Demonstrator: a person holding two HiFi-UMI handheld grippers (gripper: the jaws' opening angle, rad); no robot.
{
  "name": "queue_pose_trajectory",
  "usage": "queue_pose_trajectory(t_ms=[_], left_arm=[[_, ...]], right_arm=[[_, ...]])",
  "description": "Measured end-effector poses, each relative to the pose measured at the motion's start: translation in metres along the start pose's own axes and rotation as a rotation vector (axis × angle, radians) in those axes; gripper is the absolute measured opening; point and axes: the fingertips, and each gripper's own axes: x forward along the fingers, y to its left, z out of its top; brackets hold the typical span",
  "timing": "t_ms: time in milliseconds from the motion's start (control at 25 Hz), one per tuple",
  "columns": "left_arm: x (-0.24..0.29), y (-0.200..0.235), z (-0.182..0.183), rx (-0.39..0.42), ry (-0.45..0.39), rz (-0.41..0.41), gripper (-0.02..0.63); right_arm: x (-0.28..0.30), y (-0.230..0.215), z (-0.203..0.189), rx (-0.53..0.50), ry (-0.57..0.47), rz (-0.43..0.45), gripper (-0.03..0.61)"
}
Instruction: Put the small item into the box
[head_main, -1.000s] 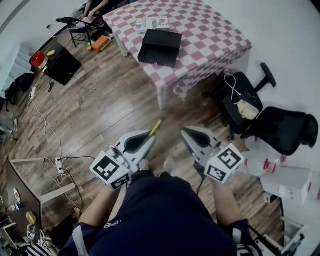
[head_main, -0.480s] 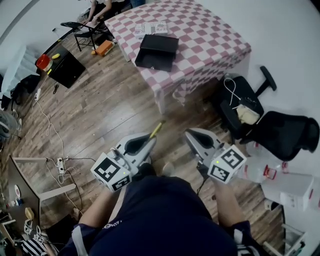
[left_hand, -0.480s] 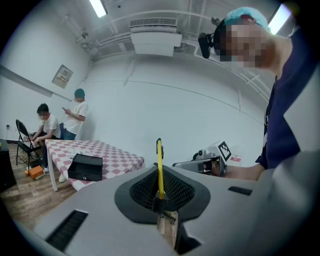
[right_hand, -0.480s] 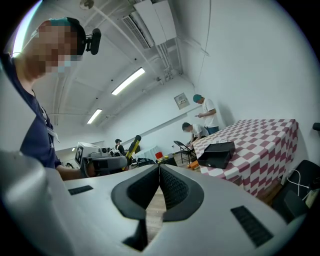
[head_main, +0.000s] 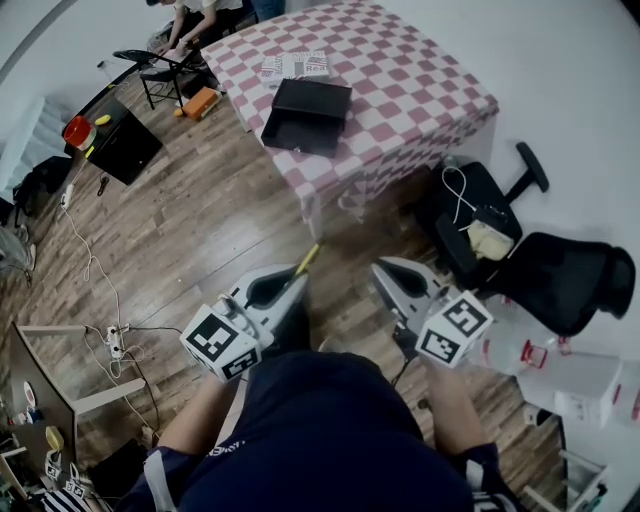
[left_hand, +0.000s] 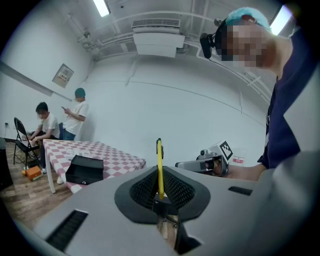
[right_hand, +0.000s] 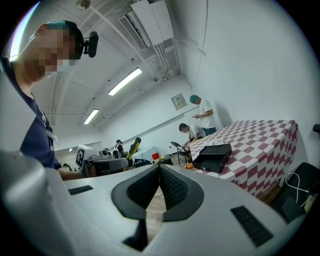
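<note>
Left gripper (head_main: 297, 275) is clamping a slim yellow item (head_main: 308, 257), pointing lengthwise toward the black box (head_main: 306, 116) far off at upper centre; right gripper (head_main: 384, 268) is idling, jaws together.

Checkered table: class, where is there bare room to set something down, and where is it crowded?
The checkered table is bare on its right side, between the black box and the right edge. The left is crowded: the box sits at the front edge, printed sheets just behind it. The left gripper holds the yellow stick.
</note>
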Motion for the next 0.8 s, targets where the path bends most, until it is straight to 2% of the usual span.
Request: queue_pose_trajectory(t_ms=[280,600,800], left_arm=[[0.026,0.066,0.005,-0.018,0.007,-0.020,0.049],[0.044,0.184,0.021,-0.062,0.031,-0.040,0.049],[0.054,0.251,0.047,-0.041,0.026,-0.070,0.049]], right_arm=[[0.057,-0.039,0.005,0.018,0.039,-0.022,0.017],[0.171,-0.075,0.030,0.059,0.085,-0.032,0.017],[0.231,-0.090,0.052,0.055,0.107,-0.057,0.018]])
